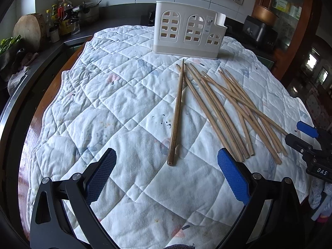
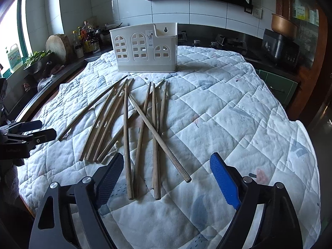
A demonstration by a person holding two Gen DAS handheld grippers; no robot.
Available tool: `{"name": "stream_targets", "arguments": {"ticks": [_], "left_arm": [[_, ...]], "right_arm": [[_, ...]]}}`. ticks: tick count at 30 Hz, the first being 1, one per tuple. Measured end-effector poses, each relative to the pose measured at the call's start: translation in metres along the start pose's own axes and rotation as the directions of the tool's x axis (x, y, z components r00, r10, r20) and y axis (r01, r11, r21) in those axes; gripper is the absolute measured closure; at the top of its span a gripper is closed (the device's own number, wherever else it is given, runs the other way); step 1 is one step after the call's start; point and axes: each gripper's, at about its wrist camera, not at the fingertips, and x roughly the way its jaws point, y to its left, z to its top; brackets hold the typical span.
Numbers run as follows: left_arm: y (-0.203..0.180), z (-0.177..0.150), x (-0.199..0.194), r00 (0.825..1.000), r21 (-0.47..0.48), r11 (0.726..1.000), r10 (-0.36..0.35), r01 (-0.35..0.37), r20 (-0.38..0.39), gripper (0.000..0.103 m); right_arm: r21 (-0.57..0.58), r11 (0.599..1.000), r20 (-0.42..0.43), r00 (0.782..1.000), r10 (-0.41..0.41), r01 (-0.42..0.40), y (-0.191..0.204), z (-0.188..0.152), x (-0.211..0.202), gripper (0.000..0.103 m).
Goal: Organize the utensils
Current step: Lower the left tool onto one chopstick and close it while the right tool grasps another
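Right wrist view shows every chopstick (image 2: 132, 128) loose on the quilted surface (image 2: 228, 114) before the seemingly empty holder (image 2: 145, 49), both the right tool (image 2: 166, 178) and left tool (image 1: 166, 172) released, nothing sorted yet.

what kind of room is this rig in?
Most likely a home kitchen: white tiled wall, dark counter carrying sauce bottles and a round wooden chopping block, gas hob behind the quilt-covered table.
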Motion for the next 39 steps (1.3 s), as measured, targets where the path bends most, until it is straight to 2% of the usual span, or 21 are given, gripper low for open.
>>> {"name": "stream_targets", "arguments": {"ticks": [9, 15, 25, 27, 33, 39], "left_arm": [[0.003, 0.003, 0.012, 1.000, -0.013, 1.000, 0.002, -0.002, -0.015, 0.007], [0.002, 0.005, 0.016, 1.000, -0.011, 1.000, -0.007, 0.007, -0.010, 0.007], [0.000, 0.009, 0.025, 1.000, -0.002, 1.000, -0.021, 0.021, -0.017, 0.008], [-0.001, 0.010, 0.028, 0.999, -0.003, 1.000, -0.029, 0.029, -0.027, 0.018], [0.000, 0.011, 0.034, 0.999, -0.003, 0.999, -0.035, 0.035, -0.039, 0.024], [-0.001, 0.015, 0.039, 0.998, 0.001, 0.999, -0.041, 0.041, -0.044, 0.035]], "right_arm": [[-0.040, 0.999, -0.023, 0.999, 0.024, -0.025, -0.004, 0.003, 0.014, 0.037], [-0.029, 0.996, -0.037, 0.996, 0.082, -0.083, -0.013, 0.003, 0.022, 0.050], [-0.047, 0.989, -0.056, 0.989, 0.136, -0.139, -0.016, 0.005, 0.031, 0.063], [-0.043, 0.988, -0.062, 0.987, 0.146, -0.149, -0.017, 0.005, 0.034, 0.064], [-0.030, 0.984, -0.073, 0.982, 0.172, -0.174, -0.020, 0.006, 0.038, 0.068], [-0.023, 0.981, -0.076, 0.979, 0.191, -0.194, -0.021, 0.007, 0.039, 0.073]]}}
